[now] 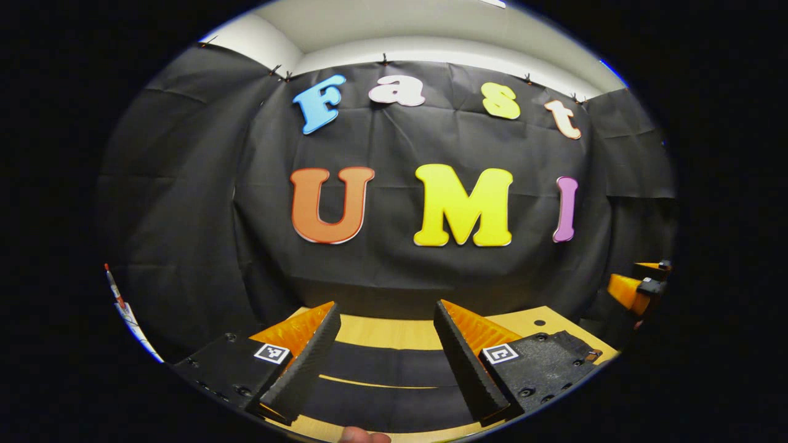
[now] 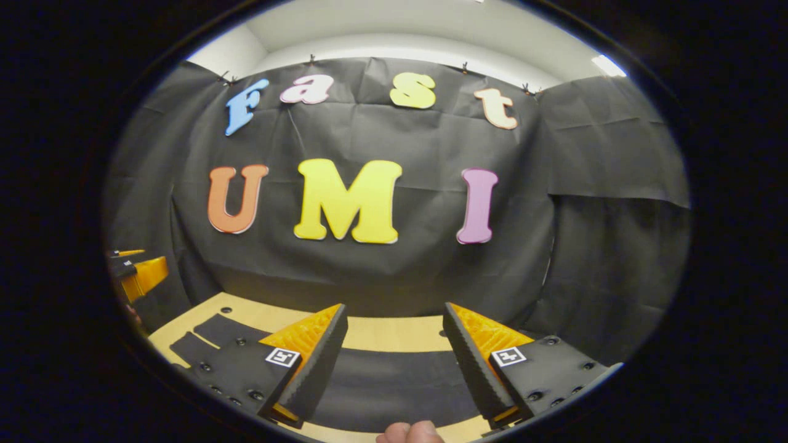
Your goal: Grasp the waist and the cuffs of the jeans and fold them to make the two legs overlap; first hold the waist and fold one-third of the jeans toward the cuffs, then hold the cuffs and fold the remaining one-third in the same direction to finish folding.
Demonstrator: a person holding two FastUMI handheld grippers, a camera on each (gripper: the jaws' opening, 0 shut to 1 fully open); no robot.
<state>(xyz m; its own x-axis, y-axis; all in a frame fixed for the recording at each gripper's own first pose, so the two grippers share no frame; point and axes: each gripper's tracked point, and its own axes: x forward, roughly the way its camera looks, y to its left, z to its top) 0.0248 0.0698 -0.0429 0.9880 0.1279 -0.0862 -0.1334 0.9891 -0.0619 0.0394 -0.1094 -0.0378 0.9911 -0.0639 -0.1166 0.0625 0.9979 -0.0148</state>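
Dark jeans [image 1: 388, 366] lie flat on a light wooden table [image 1: 394, 335], with a thin strip of wood showing between two dark bands. My left gripper [image 1: 386, 307] hovers over them, open, nothing between its fingers. In the right gripper view the jeans [image 2: 388, 384] spread below my right gripper [image 2: 394, 307], which is also open and holds nothing. Two narrower dark strips of the jeans [image 2: 209, 335] reach toward the left there. Each gripper shows at the edge of the other's view: the right gripper [image 1: 640, 286] and the left gripper [image 2: 138, 274].
The black cloth wall [image 1: 394, 271] rises right behind the table's far edge. Small round holes [image 2: 226, 310] dot the tabletop [image 2: 394, 341]. A person's fingertips [image 2: 409, 432] show at the bottom edge. A thin white and red thing [image 1: 120, 301] stands at the far left.
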